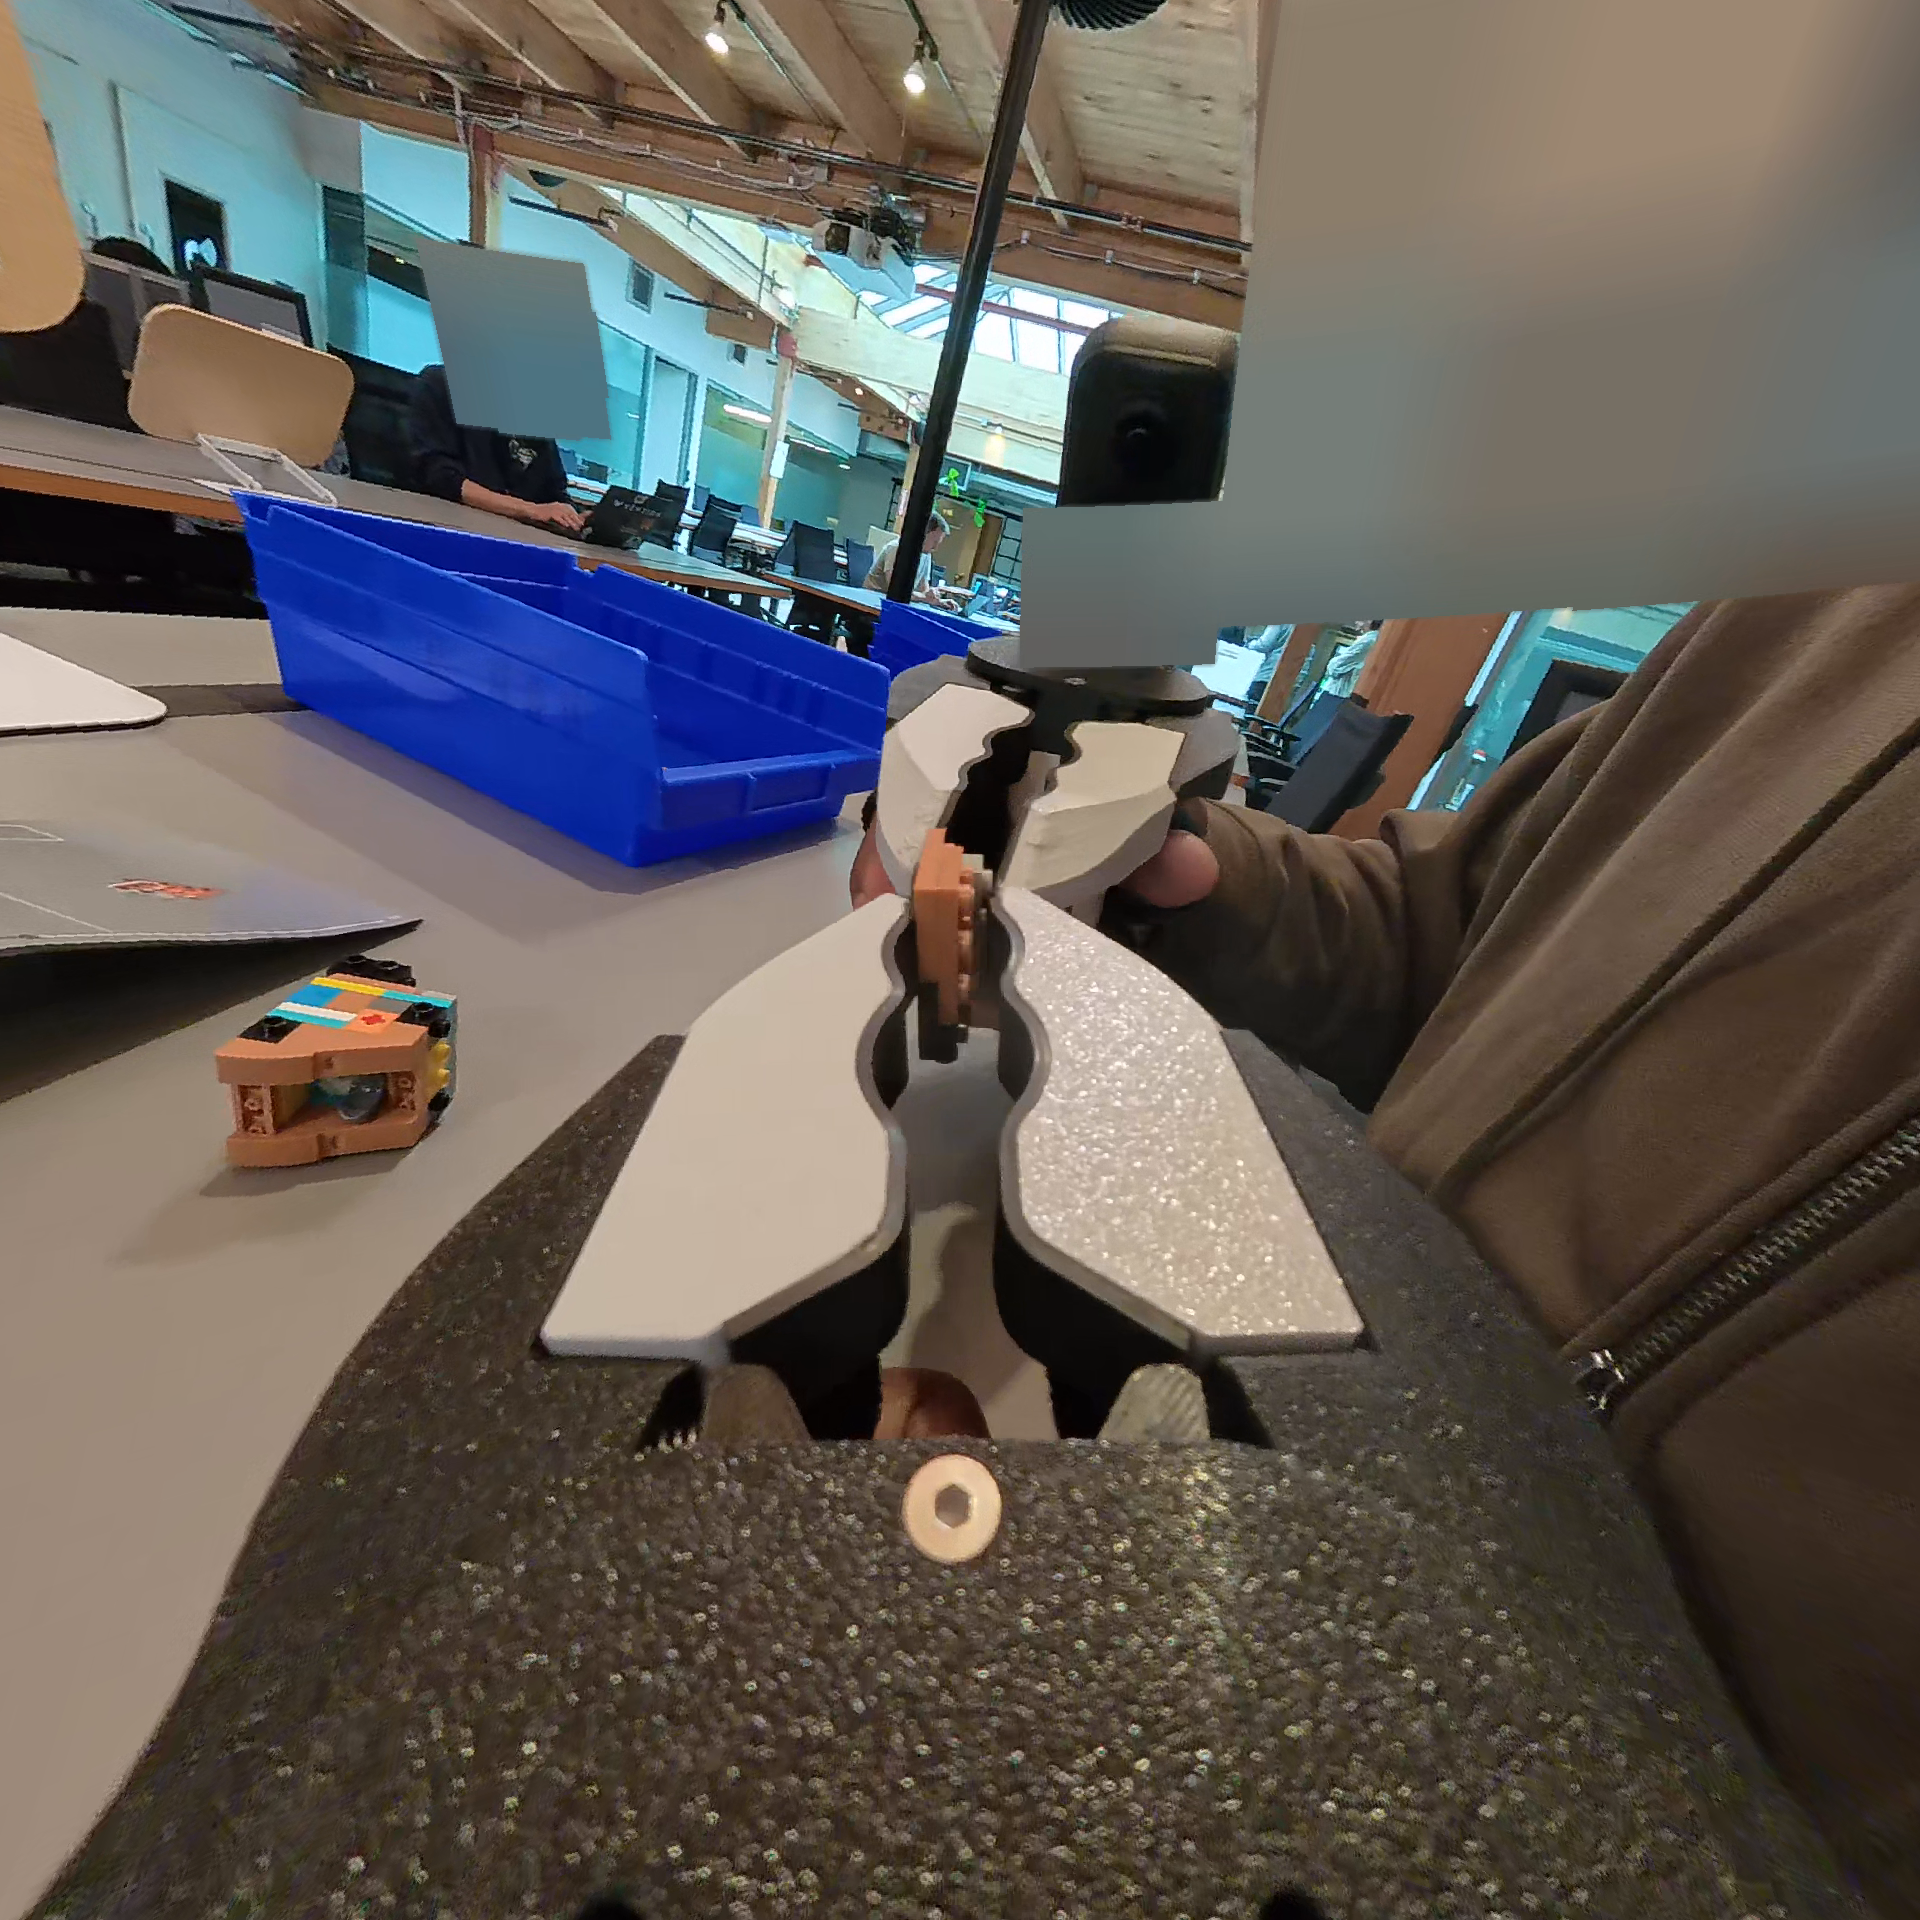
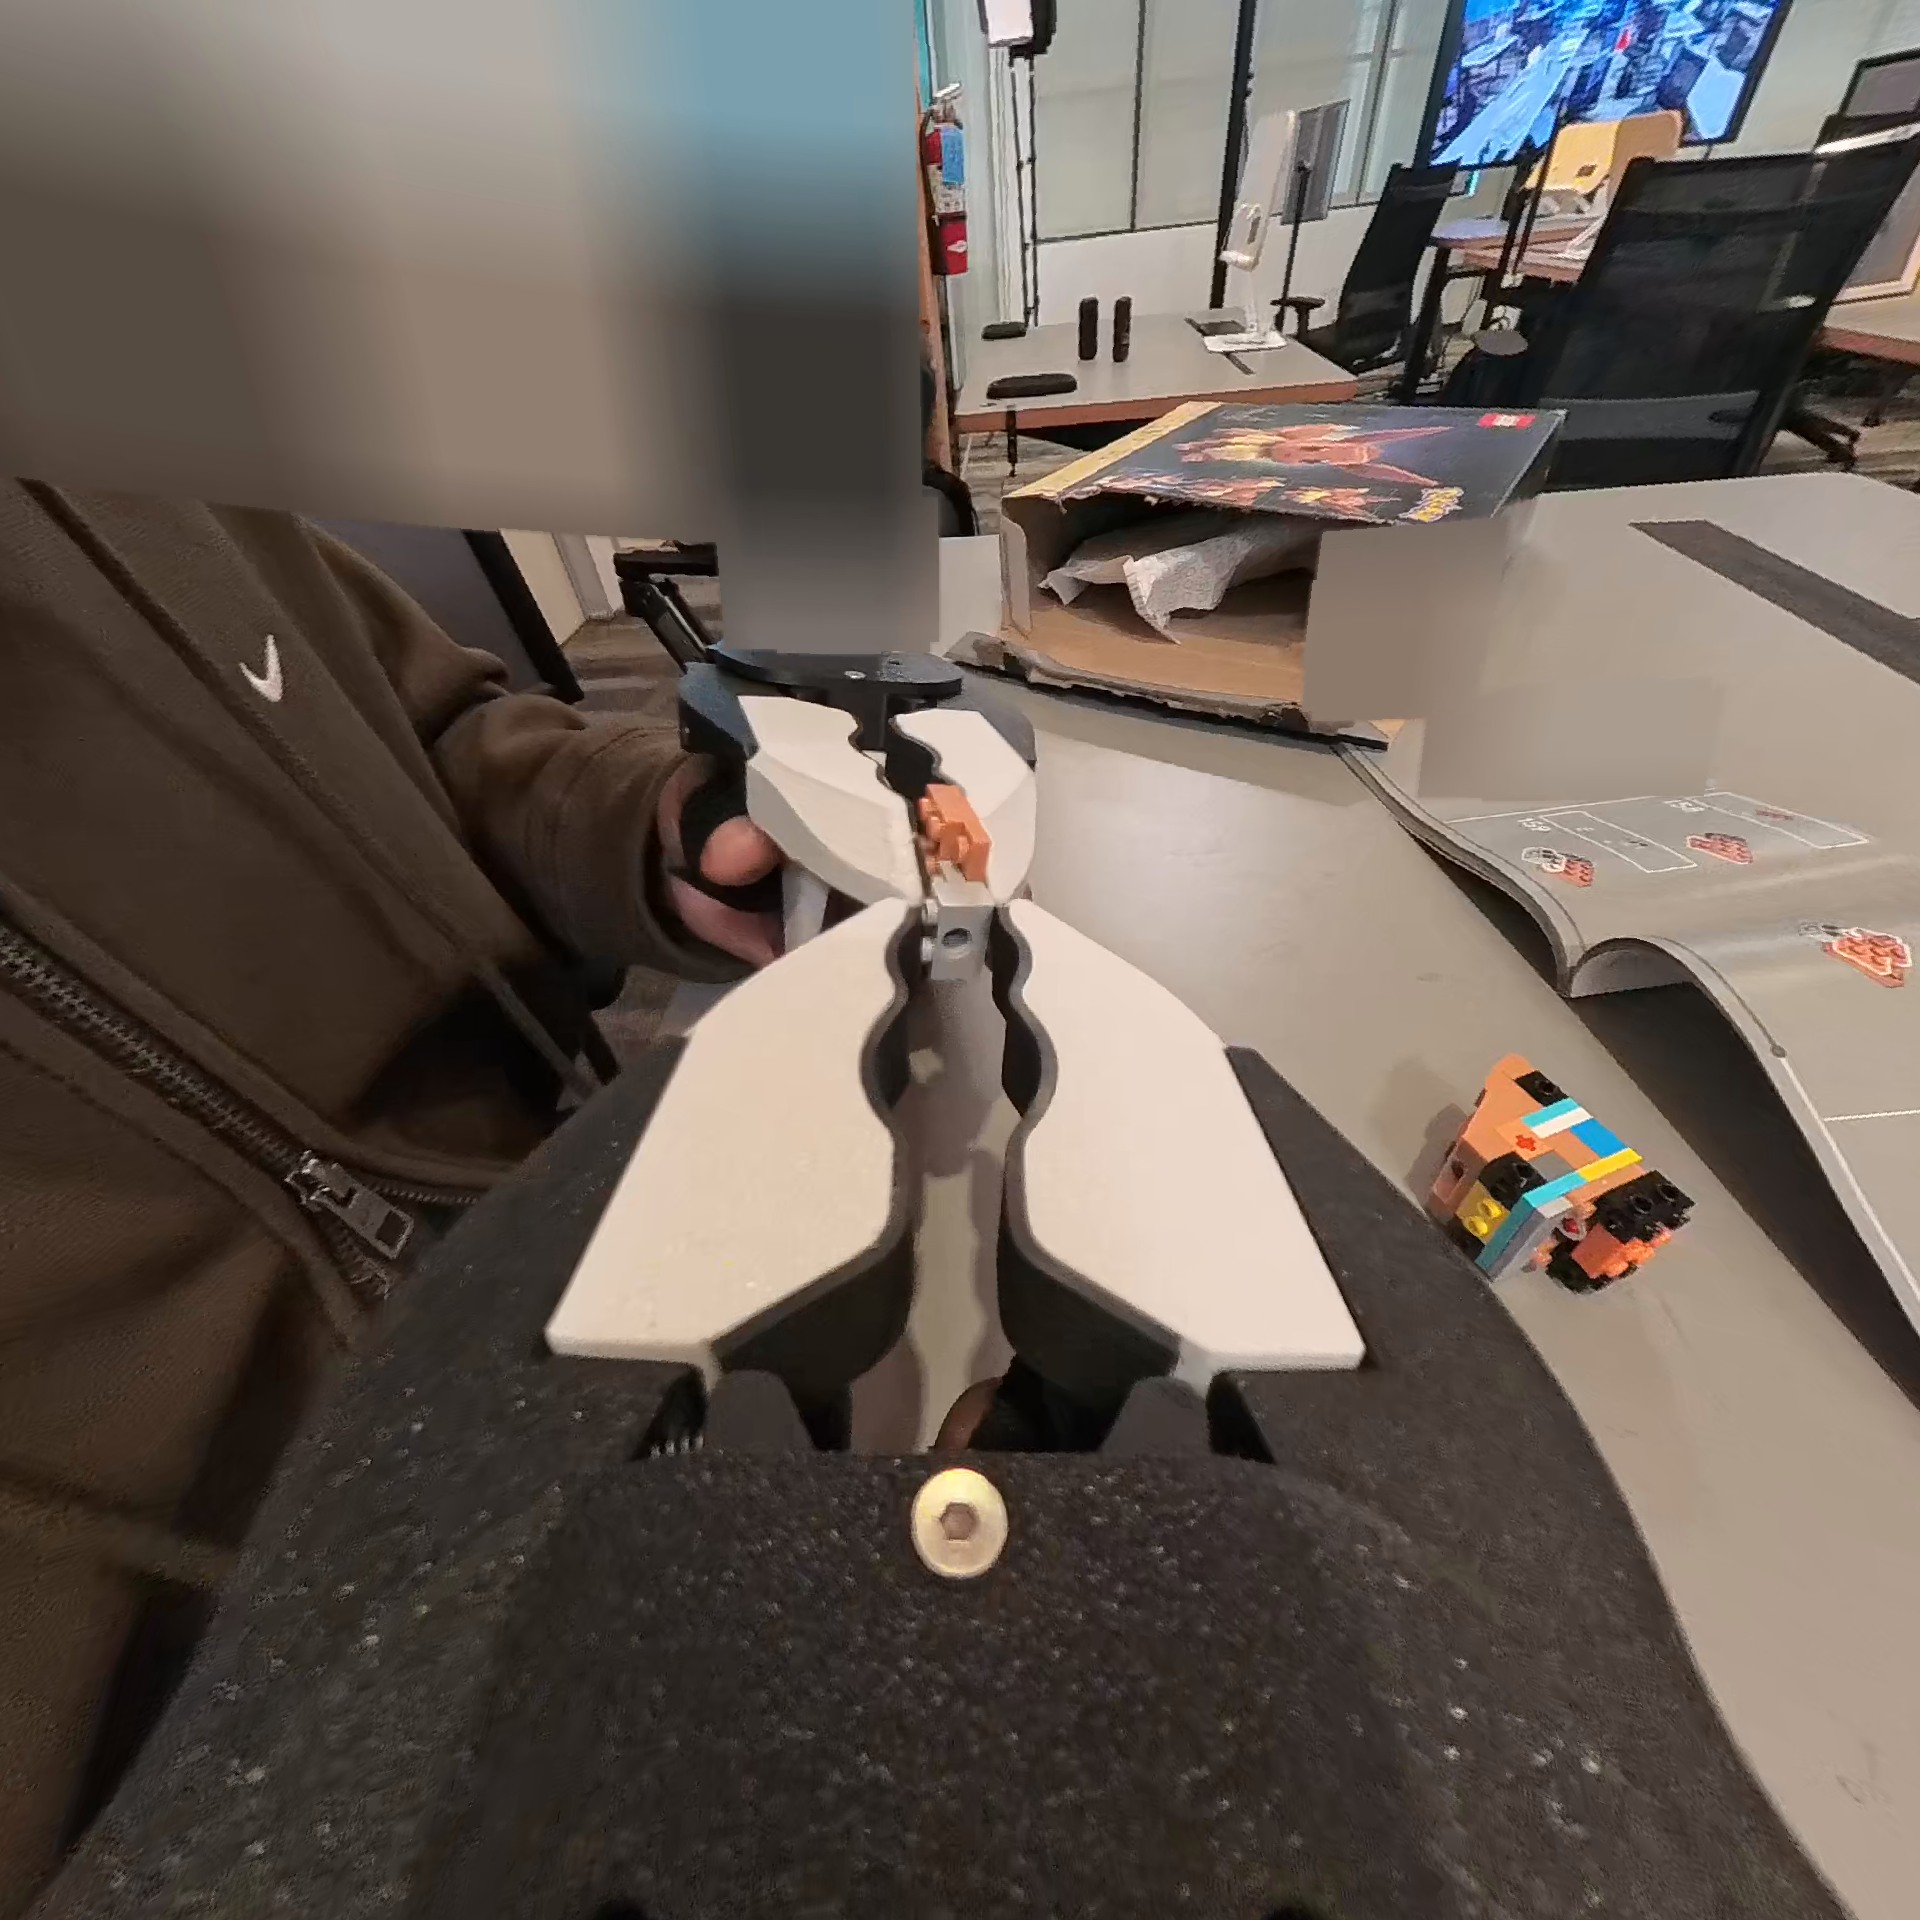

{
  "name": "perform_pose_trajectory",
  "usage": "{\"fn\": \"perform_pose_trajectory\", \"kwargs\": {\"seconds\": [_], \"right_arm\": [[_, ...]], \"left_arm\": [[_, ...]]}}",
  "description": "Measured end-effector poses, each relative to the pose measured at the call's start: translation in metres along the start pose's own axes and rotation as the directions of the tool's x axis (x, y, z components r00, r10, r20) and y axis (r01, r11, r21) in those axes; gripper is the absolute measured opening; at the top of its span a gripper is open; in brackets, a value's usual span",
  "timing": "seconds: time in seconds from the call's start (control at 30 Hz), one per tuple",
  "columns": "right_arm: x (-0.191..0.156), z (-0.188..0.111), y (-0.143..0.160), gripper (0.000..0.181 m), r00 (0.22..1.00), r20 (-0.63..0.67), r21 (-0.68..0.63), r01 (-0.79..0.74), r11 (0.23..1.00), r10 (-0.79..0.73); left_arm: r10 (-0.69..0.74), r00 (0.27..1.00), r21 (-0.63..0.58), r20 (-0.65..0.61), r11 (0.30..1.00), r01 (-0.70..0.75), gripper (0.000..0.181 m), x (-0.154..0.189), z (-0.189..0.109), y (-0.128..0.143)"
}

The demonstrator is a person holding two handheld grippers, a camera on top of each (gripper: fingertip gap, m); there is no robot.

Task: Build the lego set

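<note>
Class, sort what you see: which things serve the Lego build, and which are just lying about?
In use: left gripper, tan piece, right gripper, grey piece, half-built model, instruction booklet.
Lying about: blue bin, opened box.

Left gripper [image 1: 951, 971]: two pale grey fingers [image 1: 748, 1132] with wavy inner edges, set in a black speckled body; one pale hex screw [image 1: 951, 1508] at centre. Right gripper [image 2: 951, 961]: same build, same screw [image 2: 958, 1523]. Wearer: olive-brown zip jacket [image 1: 1662, 987], metal zipper [image 2: 348, 1205], small white chest mark [image 2: 263, 668], cuffed sleeve [image 2: 561, 790].
</note>
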State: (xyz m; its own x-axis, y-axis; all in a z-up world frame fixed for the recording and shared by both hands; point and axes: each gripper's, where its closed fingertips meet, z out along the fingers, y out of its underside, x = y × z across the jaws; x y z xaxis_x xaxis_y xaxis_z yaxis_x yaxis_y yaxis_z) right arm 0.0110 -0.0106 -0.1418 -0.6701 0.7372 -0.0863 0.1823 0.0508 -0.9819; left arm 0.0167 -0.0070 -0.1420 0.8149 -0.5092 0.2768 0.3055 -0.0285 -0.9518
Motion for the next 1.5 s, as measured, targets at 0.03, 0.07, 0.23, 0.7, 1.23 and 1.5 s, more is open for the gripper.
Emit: {"fn": "perform_pose_trajectory", "kwargs": {"seconds": [0.03, 0.07, 0.23, 0.7, 1.23, 1.5], "right_arm": [[0.002, 0.000, 0.000, 0.012, 1.000, -0.008, 0.003, -0.005, 1.000, 0.005], [0.003, 0.000, 0.001, 0.012, 1.000, -0.012, 0.004, -0.010, 1.000, 0.010], [0.004, 0.001, 0.001, 0.012, 0.999, -0.032, 0.003, 0.000, 1.000, 0.000], [0.003, 0.002, -0.009, 0.013, 0.988, -0.120, 0.018, 0.097, 0.995, -0.094], [-0.001, 0.002, -0.010, 0.013, 0.994, -0.094, 0.044, 0.064, 0.997, -0.060], [0.005, 0.001, -0.010, 0.013, 0.994, -0.106, 0.048, 0.024, 0.999, -0.019]], "left_arm": [[-0.003, 1.000, -0.001, 0.006, 1.000, 0.003, 0.014, -0.001, 0.000, 0.000], [-0.004, 1.000, -0.002, 0.011, 1.000, 0.004, 0.015, -0.001, 0.000, 0.000], [-0.021, 0.999, 0.022, 0.039, 1.000, 0.020, 0.013, -0.005, -0.001, -0.003], [0.099, 0.987, 0.053, 0.123, 0.993, -0.106, 0.008, -0.001, -0.002, -0.015], [-0.007, 1.000, 0.108, 0.000, 0.994, 0.007, 0.014, 0.004, -0.001, -0.016], [-0.025, 0.999, 0.101, 0.021, 0.995, 0.023, 0.024, -0.001, -0.004, -0.015]]}}
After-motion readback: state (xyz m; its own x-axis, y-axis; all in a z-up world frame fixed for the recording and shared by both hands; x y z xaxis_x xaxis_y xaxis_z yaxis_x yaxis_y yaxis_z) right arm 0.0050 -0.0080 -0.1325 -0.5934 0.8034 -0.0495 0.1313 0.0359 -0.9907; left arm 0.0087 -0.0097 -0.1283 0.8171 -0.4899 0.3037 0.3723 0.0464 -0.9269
